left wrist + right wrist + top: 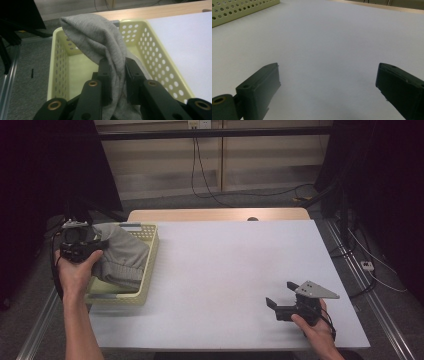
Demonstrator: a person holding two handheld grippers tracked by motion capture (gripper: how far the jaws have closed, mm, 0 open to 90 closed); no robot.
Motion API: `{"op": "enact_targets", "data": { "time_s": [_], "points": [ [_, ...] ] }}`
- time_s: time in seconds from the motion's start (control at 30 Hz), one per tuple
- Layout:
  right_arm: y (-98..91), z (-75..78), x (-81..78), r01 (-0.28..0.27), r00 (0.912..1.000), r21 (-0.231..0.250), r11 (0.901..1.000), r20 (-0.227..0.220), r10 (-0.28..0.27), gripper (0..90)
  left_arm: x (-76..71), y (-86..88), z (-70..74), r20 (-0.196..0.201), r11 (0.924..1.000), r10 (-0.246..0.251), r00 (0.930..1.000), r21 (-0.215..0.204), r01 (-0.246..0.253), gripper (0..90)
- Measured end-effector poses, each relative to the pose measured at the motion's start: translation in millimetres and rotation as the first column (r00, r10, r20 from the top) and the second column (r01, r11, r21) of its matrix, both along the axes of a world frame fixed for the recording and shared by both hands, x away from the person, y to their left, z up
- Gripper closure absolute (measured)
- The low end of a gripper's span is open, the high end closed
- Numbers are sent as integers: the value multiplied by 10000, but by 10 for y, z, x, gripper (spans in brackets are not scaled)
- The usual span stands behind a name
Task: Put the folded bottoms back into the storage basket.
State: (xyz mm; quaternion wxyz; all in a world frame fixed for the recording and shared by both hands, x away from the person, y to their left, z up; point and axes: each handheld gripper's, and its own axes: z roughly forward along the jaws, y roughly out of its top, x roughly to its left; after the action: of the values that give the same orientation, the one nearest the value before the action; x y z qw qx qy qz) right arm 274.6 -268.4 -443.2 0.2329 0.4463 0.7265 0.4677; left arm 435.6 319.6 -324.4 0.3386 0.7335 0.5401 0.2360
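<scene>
A grey cloth (120, 252) hangs over a pale yellow perforated basket (151, 255) at the table's left edge. My left gripper (97, 244) is shut on the grey cloth, held above the basket's left side. In the left gripper view the grey cloth (105, 42) is pinched between the two black jaws, bunched up above the basket (160, 67), with part of it trailing down inside. My right gripper (281, 296) rests low over the white table near the front right corner, jaws wide apart and pointing left, nothing between them. The right gripper (328, 75) shows open over bare white surface.
The white table top (235, 265) stretches between the basket and the right gripper. A wooden strip (215, 215) runs along the far edge. Cables (200, 175) trail on the floor behind. The basket's corner (239, 10) shows at the top left of the right gripper view.
</scene>
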Motion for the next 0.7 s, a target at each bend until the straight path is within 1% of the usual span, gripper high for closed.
{"op": "enact_targets", "data": {
  "time_s": [0.03,0.2,0.37,0.57,0.67,0.7],
  "points": [
    [0,0,-1,-2,10000,2,10000,-2,2,51,0,15,-7,-40,10000,62,10000,51,-62,771],
    [1,-2,2,-13,10000,3,10000,-13,13,51,9,82,-56,-164,9995,299,9994,-17,-300,771],
    [5,-1,1,-13,10000,-5,10000,-17,13,52,39,95,-112,-349,9984,525,9980,248,-516,772],
    [2,0,-1,-5,10000,-12,10000,1,5,52,63,130,-172,-504,9975,663,9965,265,-650,771],
    [0,0,-1,-7,10000,-16,10000,-9,7,52,77,136,-202,-579,9976,667,9961,221,-655,771],
    [1,0,-1,-6,10000,-16,10000,-8,6,52,83,134,-213,-626,9976,654,9959,264,-639,772]
  ]
}}
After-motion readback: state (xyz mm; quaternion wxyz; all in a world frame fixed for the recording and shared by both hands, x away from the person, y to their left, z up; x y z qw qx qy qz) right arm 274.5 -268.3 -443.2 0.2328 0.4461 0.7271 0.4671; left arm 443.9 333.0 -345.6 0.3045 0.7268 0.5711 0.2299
